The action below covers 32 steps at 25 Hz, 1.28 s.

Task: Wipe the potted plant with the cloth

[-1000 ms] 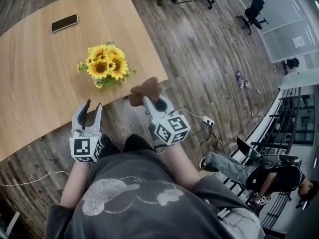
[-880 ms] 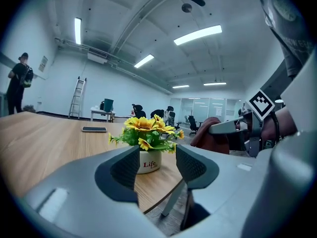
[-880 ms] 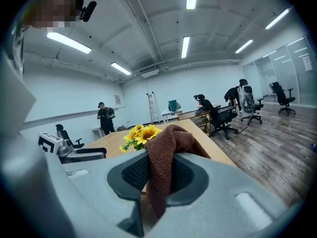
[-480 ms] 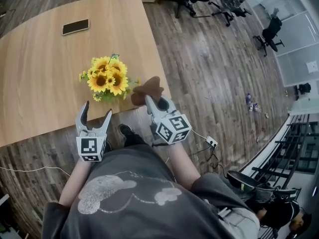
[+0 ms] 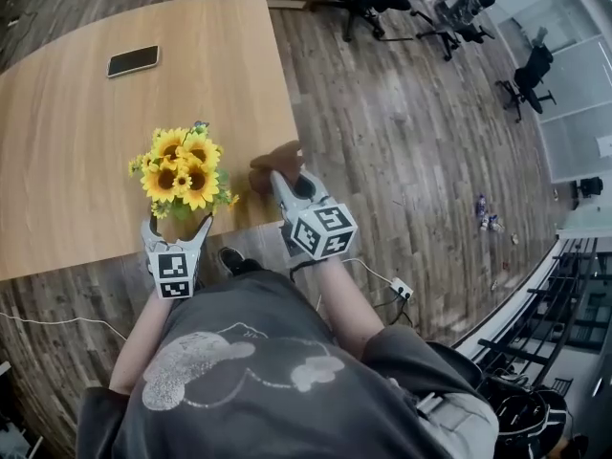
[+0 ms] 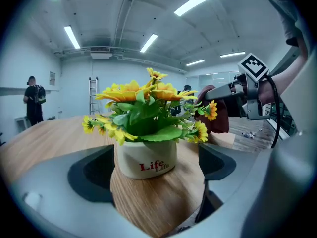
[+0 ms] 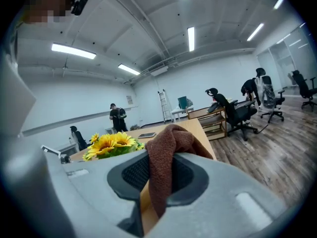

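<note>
Left tool point(image 5: 178, 227) jaws opening wide, potted plant point(image 6: 146, 155) standing between them untouched, likely to steady it on desk point(image 5: 76, 151); right tool point(image 7: 163, 175) clamped on cloth point(image 7: 166, 145), plant just to its left, ready for wiping

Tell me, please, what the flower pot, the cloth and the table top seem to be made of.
The pot: likely glazed ceramic, smooth off-white with red print; possibly plastic.
The cloth: brown knitted or terry fabric, ribbed loops showing.
The table top: light wood or wood-look laminate, matte, with visible grain.
</note>
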{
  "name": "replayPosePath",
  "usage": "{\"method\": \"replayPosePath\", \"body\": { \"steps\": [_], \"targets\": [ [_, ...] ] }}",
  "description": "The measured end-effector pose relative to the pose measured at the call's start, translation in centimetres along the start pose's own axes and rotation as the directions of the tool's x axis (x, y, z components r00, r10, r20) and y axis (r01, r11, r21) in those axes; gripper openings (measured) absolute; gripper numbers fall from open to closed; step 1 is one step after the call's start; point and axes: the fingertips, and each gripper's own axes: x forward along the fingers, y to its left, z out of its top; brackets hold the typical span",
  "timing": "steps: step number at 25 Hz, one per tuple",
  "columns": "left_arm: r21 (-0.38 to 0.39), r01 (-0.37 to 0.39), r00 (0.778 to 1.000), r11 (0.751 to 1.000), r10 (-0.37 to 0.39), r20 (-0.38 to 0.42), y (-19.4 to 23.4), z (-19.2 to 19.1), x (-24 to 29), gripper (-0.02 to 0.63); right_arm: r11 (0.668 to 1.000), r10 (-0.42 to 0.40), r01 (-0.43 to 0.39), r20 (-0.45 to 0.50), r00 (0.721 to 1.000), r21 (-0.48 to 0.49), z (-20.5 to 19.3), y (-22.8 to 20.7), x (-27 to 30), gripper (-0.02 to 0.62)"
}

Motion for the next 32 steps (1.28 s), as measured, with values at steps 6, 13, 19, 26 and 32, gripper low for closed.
{"method": "replayPosePath", "body": {
  "steps": [6, 13, 19, 26, 32],
  "targets": [
    [0.022, -0.086, 0.996, 0.996, 0.086, 0.003, 0.6, 1.0, 2.0, 0.558, 0.972, 0.192, -0.21, -0.162, 0.968, -0.107, -1.9, 1.3, 5.0, 0.057],
    [0.031, -0.179, 0.984, 0.983, 0.179, -0.001, 1.4, 2.2, 3.6, 0.561, 0.887, 0.386, -0.443, -0.318, 0.866, -0.129, -4.4, 4.3, 11.1, 0.057],
    [0.038, -0.167, 0.985, 0.985, 0.169, -0.036, 1.8, 1.7, 3.9, 0.538, 0.831, 0.462, -0.543, -0.398, 0.793, -0.119, -5.8, 6.9, 13.0, 0.057],
    [0.064, -0.072, 0.996, 0.995, 0.075, -0.043, 1.7, 1.2, 3.9, 0.531, 0.834, 0.473, -0.546, -0.403, 0.783, -0.082, -6.9, 8.5, 13.3, 0.057],
    [0.119, 0.051, 0.998, 0.992, -0.046, -0.044, 1.7, 1.4, 3.8, 0.529, 0.86, 0.443, -0.505, -0.387, 0.809, -0.071, -7.4, 8.8, 11.3, 0.057]
  ]
}}
